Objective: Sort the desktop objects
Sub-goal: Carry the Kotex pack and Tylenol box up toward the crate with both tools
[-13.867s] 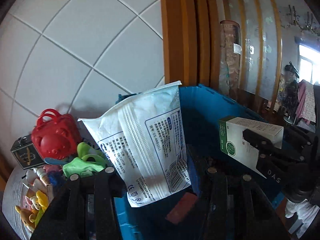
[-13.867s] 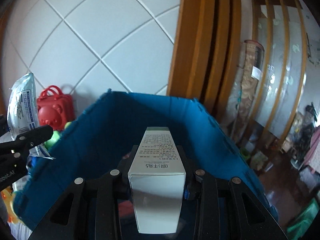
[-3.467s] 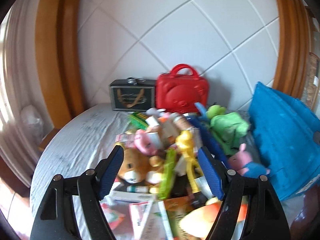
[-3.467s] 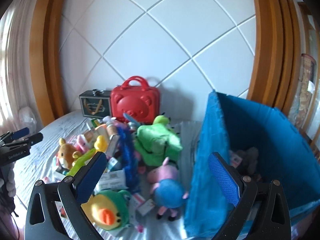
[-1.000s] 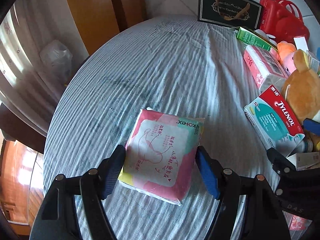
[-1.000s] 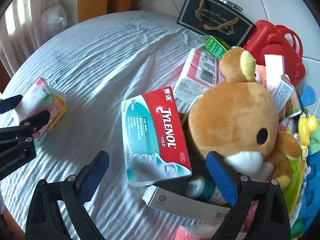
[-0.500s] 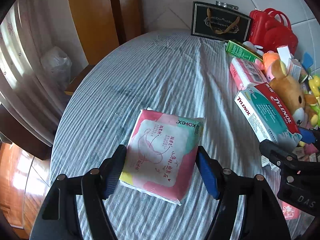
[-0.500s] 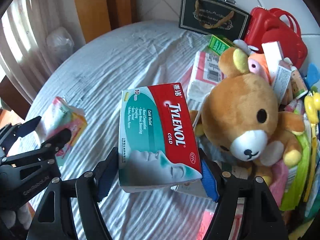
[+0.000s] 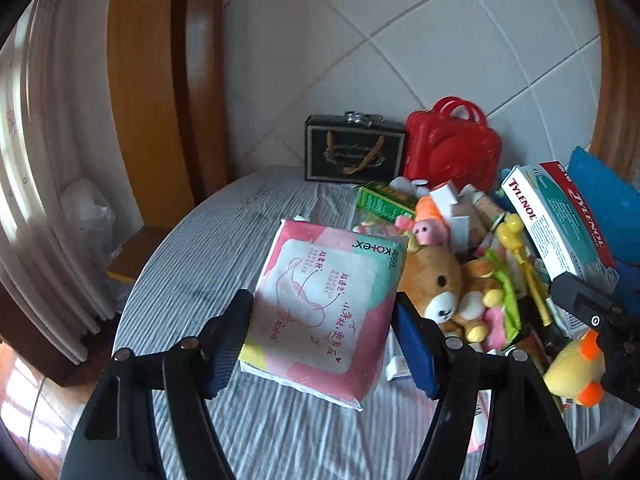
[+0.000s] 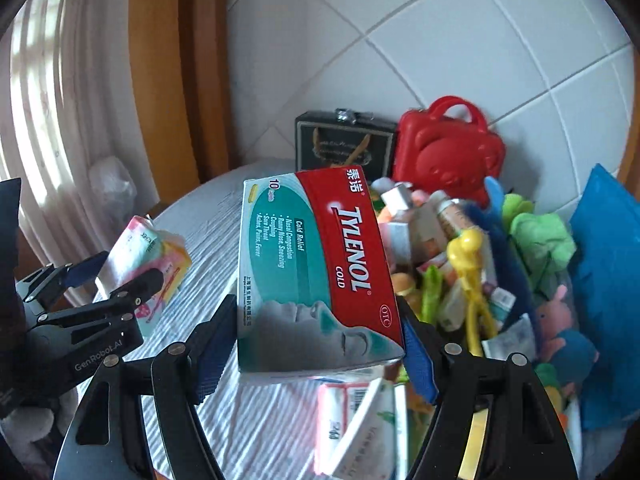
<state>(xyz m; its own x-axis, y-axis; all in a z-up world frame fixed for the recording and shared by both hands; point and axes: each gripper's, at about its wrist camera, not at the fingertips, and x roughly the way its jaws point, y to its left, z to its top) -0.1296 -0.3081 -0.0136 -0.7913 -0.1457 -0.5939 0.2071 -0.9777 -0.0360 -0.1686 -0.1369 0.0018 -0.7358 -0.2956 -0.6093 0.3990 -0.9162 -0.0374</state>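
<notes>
My left gripper [image 9: 324, 336] is shut on a pink and green Kotex pad pack [image 9: 328, 304] and holds it above the striped tablecloth [image 9: 224, 256]. My right gripper [image 10: 316, 344] is shut on a red and teal Tylenol Cold box [image 10: 316, 272], lifted off the table. The box also shows at the right of the left wrist view [image 9: 560, 220], and the pad pack at the left of the right wrist view [image 10: 148, 264]. A blue bin [image 10: 608, 288] stands at the far right.
A heap of toys and boxes lies on the table: a brown bear [image 9: 436, 284], a yellow duck [image 9: 572, 368], a green plush [image 10: 540, 240]. A red case [image 9: 452, 148] and a black gift box [image 9: 354, 150] stand against the tiled wall.
Both grippers have risen and tilted up from the table, each carrying its item. The pad pack and the Tylenol box are now off the cloth; the wall and bin have come into view.
</notes>
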